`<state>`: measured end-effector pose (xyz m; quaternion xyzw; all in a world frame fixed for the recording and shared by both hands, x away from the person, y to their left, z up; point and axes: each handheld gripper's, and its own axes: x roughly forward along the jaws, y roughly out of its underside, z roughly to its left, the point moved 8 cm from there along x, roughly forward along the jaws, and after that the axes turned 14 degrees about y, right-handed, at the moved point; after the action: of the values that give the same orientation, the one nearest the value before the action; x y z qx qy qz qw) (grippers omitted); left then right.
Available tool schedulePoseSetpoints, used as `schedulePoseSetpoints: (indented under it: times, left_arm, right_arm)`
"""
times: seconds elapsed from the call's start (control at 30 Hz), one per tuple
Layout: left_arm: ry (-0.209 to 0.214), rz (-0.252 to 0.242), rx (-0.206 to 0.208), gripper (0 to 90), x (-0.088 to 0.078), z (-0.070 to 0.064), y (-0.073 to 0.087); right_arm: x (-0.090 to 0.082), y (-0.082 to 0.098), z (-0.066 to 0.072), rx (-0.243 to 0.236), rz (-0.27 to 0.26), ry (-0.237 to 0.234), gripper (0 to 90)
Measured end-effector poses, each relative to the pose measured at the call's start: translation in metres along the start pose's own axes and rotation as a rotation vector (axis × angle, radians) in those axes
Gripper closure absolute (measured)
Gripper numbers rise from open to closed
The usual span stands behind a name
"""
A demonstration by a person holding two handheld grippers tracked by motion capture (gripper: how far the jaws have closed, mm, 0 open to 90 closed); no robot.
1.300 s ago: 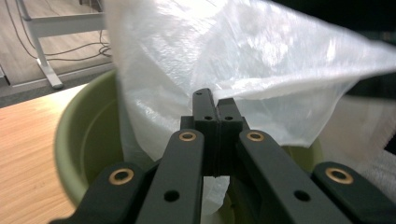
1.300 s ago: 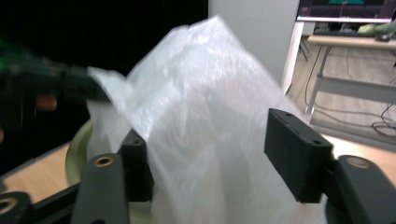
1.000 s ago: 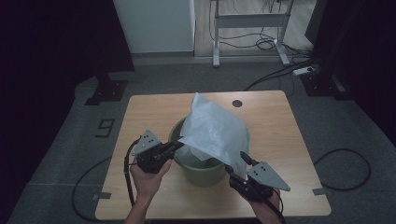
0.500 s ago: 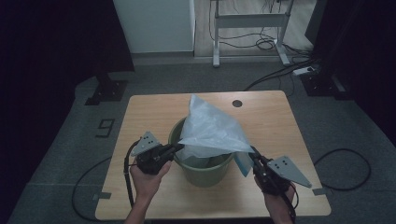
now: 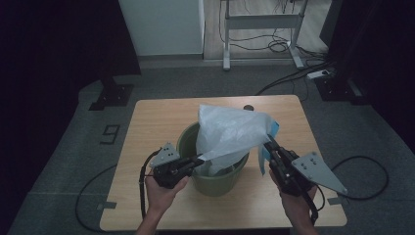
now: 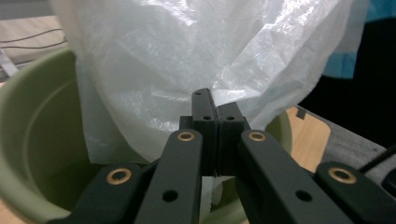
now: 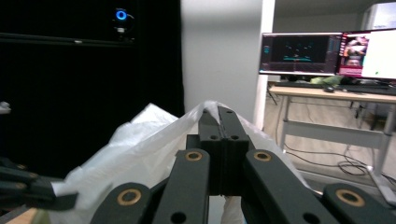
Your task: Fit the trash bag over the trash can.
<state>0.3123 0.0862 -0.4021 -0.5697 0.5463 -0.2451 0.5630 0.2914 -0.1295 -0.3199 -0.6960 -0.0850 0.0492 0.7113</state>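
Observation:
A green bucket [image 5: 215, 178] stands on the wooden table [image 5: 156, 117]. A white, thin plastic bag [image 5: 230, 129] rises out of it, with a blue strip [image 5: 274, 128] at its right edge. My left gripper [image 5: 199, 158] is at the bucket's near-left rim, shut on the bag's lower left edge. The left gripper view has that gripper [image 6: 212, 100] pinching the film over the bucket's rim [image 6: 28, 93]. My right gripper [image 5: 269, 142], right of the bucket, is shut on the bag's right edge and holds it raised. In the right gripper view the film [image 7: 140, 154] drapes over the shut tips [image 7: 218, 114].
A small black round spot [image 5: 248, 107] sits at the table's far edge. Cables [image 5: 359, 188] trail over the grey floor on both sides. A metal desk frame [image 5: 262, 22] stands behind the table. Lit monitors [image 7: 327, 53] sit on a desk farther off.
My right gripper shifted right, closed on the bag's right edge and lifted it, stretching the bag wider. The left gripper stayed put on its edge.

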Motion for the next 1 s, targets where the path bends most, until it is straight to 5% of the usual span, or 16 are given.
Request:
schedulePoseSetpoints:
  times: [0.13,0.27,0.47,0.57,1.0]
  left_arm:
    - [0.039,0.008,0.011,89.3,0.000,-0.006,0.000]
    - [0.033,0.009,0.020,87.3,-0.001,-0.008,-0.001]
    - [-0.044,0.027,0.027,48.4,-0.004,-0.004,-0.004]
    - [-0.064,0.027,0.046,36.9,-0.006,-0.004,-0.008]
    - [-0.030,0.060,0.096,35.0,0.011,-0.015,-0.019]
  right_arm:
    - [-0.003,-0.005,0.009,-0.003,-0.018,-0.022,89.0]
    - [-0.008,-0.009,0.011,-0.010,-0.032,-0.033,89.0]
    - [0.006,0.004,0.013,-0.018,0.028,-0.054,89.0]
    - [0.014,0.013,0.016,-0.019,0.060,-0.067,89.0]
    - [0.027,0.033,0.037,-0.022,0.110,-0.158,89.0]
